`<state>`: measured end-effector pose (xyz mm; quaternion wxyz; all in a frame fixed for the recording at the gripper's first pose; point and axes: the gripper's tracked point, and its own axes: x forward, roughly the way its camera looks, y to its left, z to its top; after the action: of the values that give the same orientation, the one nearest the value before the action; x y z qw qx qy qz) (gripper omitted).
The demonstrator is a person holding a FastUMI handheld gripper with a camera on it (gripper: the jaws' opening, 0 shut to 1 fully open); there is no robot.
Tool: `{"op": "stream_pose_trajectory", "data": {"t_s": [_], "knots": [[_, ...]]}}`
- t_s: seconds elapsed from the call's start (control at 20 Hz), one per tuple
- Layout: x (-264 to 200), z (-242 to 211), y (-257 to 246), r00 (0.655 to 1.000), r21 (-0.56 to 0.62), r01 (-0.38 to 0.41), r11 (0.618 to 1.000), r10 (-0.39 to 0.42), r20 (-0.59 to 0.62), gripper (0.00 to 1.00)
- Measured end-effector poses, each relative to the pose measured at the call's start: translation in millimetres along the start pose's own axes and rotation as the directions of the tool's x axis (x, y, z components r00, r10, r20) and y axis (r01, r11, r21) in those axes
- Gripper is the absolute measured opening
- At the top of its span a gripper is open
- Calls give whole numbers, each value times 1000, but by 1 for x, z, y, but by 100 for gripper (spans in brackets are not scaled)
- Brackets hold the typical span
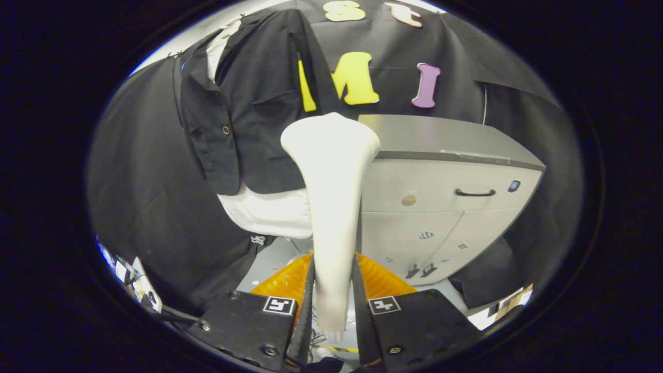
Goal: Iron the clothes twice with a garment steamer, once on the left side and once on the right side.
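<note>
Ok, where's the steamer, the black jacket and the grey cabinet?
Steamer (331,171): gripper view, on its neck.
Black jacket (259,119): gripper view, front panel.
Grey cabinet (440,181): gripper view, drawer front.

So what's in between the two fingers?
In the gripper view, the white garment steamer sits between the fingers. Both press on its handle, and its wide head rises ahead of them, in front of the black jacket.

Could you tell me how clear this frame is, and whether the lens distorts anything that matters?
Gripper view: sharp and evenly lit, with no motion blur; the steamer, clamped between the gripper fingers, shows no glare; fisheye bending curves the cabinet edges; the black jacket beyond the steamer head is dark, yet its seams and button stay readable.
</note>
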<state>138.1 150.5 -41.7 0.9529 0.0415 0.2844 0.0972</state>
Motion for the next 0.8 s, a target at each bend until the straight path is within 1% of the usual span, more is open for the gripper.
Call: {"op": "stream_pose_trajectory", "data": {"t_s": [0.15,0.25,0.3,0.45,0.55,0.8], "knots": [[-28,-21,-42,1000,8,4,1000,-4,-1,38],[-45,-35,-71,1000,48,19,999,-20,13,38],[-54,-43,-88,999,47,31,998,-32,15,38],[-76,-77,-125,999,70,37,997,-37,-7,38],[-86,-95,-153,998,78,55,995,-54,-15,38],[-109,-128,-198,997,110,71,991,-70,-14,38]]}}
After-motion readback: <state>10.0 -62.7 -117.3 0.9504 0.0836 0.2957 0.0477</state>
